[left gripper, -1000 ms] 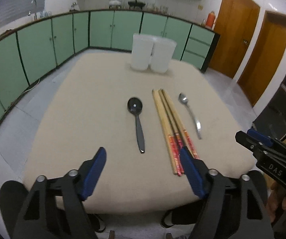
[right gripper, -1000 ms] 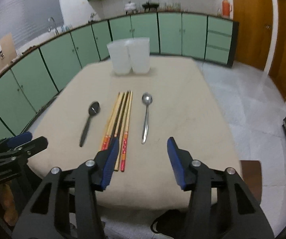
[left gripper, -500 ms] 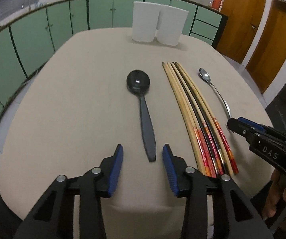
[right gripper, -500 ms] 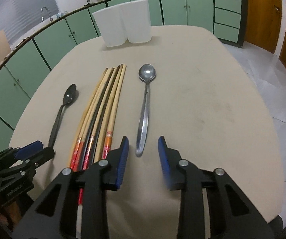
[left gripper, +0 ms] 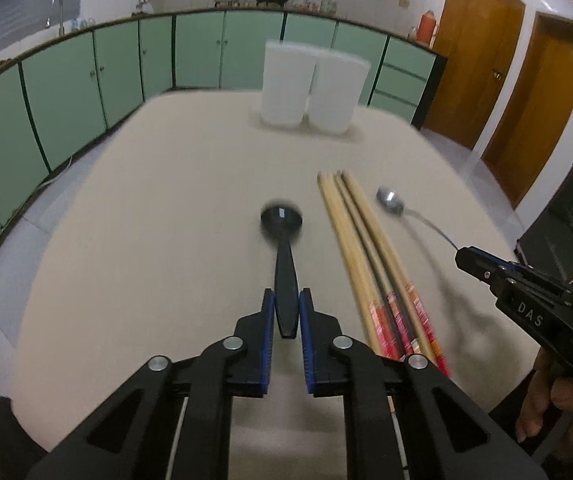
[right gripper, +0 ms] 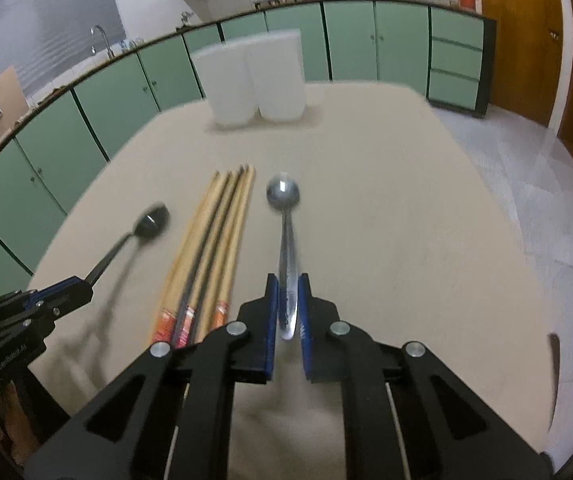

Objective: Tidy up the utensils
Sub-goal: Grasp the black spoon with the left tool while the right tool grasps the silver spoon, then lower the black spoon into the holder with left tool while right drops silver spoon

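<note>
My left gripper (left gripper: 286,300) is shut on the handle of a black spoon (left gripper: 283,236), held a little above the beige table (left gripper: 158,208); its shadow shows in the right wrist view. My right gripper (right gripper: 287,292) is shut on the handle of a silver metal spoon (right gripper: 285,220), also lifted. Several wooden chopsticks (left gripper: 366,256) with red ends lie side by side on the table between the two spoons. They also show in the right wrist view (right gripper: 214,240). Two white containers (left gripper: 312,86) stand together at the table's far end.
Green cabinets (left gripper: 66,92) run along the left and back walls beyond the table. Wooden doors (left gripper: 526,92) stand at the right. Grey tiled floor (right gripper: 526,168) lies right of the table. The left gripper shows at the lower left of the right wrist view (right gripper: 46,300).
Both grippers have closed from half open onto their spoon handles and lifted the spoons off the table. The chopsticks have stayed in place.
</note>
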Available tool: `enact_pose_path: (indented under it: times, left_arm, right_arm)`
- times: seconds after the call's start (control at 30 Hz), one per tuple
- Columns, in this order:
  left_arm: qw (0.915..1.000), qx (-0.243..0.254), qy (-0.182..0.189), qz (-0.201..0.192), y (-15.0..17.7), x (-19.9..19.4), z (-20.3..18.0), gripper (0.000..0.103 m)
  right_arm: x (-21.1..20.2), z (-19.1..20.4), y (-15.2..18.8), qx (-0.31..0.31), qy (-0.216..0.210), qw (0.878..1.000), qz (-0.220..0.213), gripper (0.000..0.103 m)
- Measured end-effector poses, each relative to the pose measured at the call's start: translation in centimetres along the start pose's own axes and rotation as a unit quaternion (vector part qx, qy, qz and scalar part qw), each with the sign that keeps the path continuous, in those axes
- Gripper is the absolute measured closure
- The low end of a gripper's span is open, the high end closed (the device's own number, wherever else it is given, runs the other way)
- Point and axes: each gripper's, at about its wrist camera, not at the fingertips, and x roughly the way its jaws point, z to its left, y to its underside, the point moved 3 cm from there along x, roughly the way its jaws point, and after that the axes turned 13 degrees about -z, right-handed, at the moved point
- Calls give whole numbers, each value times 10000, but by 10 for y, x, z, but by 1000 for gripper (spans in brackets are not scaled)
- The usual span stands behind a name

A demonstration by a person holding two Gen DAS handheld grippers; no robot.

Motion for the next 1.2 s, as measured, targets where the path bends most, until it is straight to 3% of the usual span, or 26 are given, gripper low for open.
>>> enact_pose_path:
  times: [0.17, 0.67, 0.7, 0.9, 1.1, 1.2]
  left_arm:
    - [9994, 149, 109, -277, -29, -18, 0, 91]
    - [9972, 436, 608, -62, -78, -30, 3, 92]
    - [9971, 452, 614, -70, -80, -30, 3, 100]
    - [9963, 522, 673, -136, -102, -22, 3, 100]
    - [9948, 607, 700, -416, -140, -14, 3, 100]
    - [9934, 663, 724, -601, -173, -5, 0, 100]
  right_arm:
    - [-14, 7, -33, -107, -116, 9997, -159, 94]
    - [-28, 14, -84, -576, -296, 9978, 108, 94]
    - [-28, 13, -87, -565, -323, 9978, 127, 94]
    - [-23, 13, -113, -567, -468, 9971, 200, 94]
    - [-20, 20, -155, -754, -575, 9955, 38, 94]
    - [-9, 28, -195, -954, -580, 9937, -108, 94]
